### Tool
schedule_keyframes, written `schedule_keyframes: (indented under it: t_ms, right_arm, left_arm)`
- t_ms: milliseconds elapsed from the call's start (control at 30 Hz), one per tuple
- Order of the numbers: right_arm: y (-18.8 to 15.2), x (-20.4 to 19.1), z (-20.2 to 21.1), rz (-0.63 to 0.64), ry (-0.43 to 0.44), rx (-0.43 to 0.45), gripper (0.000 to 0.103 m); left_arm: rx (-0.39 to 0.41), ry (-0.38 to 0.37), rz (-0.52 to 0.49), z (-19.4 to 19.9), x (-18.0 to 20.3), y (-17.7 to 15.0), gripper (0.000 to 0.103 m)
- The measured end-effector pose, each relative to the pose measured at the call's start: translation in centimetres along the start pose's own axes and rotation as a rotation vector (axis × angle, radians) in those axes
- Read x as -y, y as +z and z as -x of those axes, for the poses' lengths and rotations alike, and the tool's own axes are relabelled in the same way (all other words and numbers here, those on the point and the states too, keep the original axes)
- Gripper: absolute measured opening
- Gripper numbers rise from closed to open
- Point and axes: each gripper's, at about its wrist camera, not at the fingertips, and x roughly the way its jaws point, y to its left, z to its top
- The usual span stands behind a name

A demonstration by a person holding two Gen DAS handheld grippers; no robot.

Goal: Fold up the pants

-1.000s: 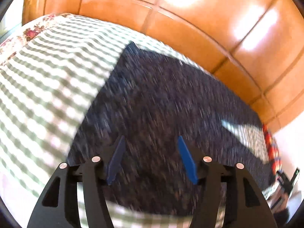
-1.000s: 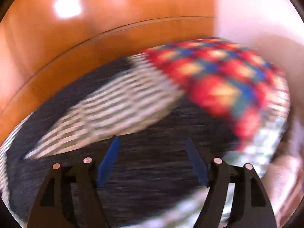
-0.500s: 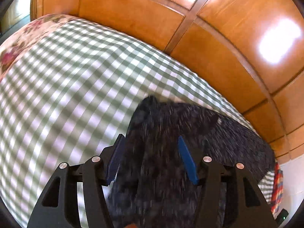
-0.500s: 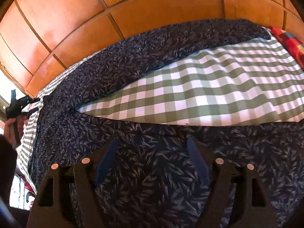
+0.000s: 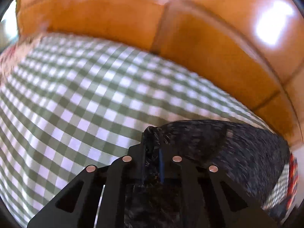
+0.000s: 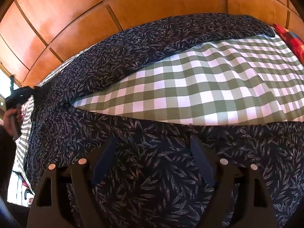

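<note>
While the left wrist view is motion-blurred, the left gripper [image 5: 152, 152] clearly has its jaws pinched narrow on a bunched corner of the pants [image 5: 218, 148], dark navy fabric squeezed between the blue pads at lower centre of the frame. From there the pants run toward the right edge of that frame, lying on a green-and-white checked bedsheet [image 5: 85, 98] that fills the left and centre. An orange wooden headboard [image 5: 190, 38] of panelled squares curves across the top. At the far right edge sits a sliver of red patterned cloth [image 5: 293, 172], too blurred to identify.

In the right wrist view, the right gripper [image 6: 152, 159] has its fingers spread wide, holding nothing, hovering over a pant leg that fills the bottom of the frame. The pants [image 6: 152, 180] are navy with a pale leaf print. The two legs are split in a V: one runs along the top by the headboard [image 6: 66, 19], the other across the bottom, with a wedge of checked sheet [image 6: 209, 87] between them. They join at centre left of the frame. At the far left edge a hand [image 6: 10, 121] holds the other gripper [image 6: 19, 95], which touches the pants' edge there. A red patterned cloth [image 6: 292, 41] shows at the upper right edge.
</note>
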Motion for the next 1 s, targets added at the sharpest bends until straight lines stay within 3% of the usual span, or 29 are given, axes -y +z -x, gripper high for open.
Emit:
schedule_keyframes:
  t_ms: [167,233,333,433,567,733,833,1000]
  right_arm:
    - [2.0,-0.2,1.0,-0.017,0.057,0.011,0.077]
    - [2.5,-0.3,1.1,-0.021,0.081,0.010,0.066]
    - [5.4,-0.9,0.5,-0.060,0.190,0.000,0.051]
    - [8.7,-1.7,-1.1,-0.107,0.279,-0.018,0.048]
    - [13.3,-2.8,-4.5,-0.197,0.355,-0.057,0.048]
    - [18.6,-4.6,-8.3,-0.262,0.360,-0.070,0.048]
    - [20.7,-4.6,-10.6,-0.303,0.281,-0.075,0.047]
    - [23.0,-3.6,-12.8,-0.337,0.193,-0.054,0.017]
  left_arm:
    - [0.178,-0.078,-0.180,7.5,3.1,-3.1,0.008]
    - [0.226,-0.121,-0.265,10.4,4.5,-5.2,0.006]
    - [0.250,-0.194,-0.329,13.3,5.4,-8.1,0.005]
    - [0.251,-0.275,-0.348,15.8,5.6,-11.2,0.005]
    - [0.235,-0.325,-0.338,16.9,5.1,-13.8,0.005]
    - [0.196,-0.343,-0.320,17.3,4.0,-16.0,0.005]
    - [0.179,-0.351,-0.313,16.9,3.5,-16.8,0.005]
    - [0.163,-0.367,-0.280,16.4,2.4,-16.6,0.005]
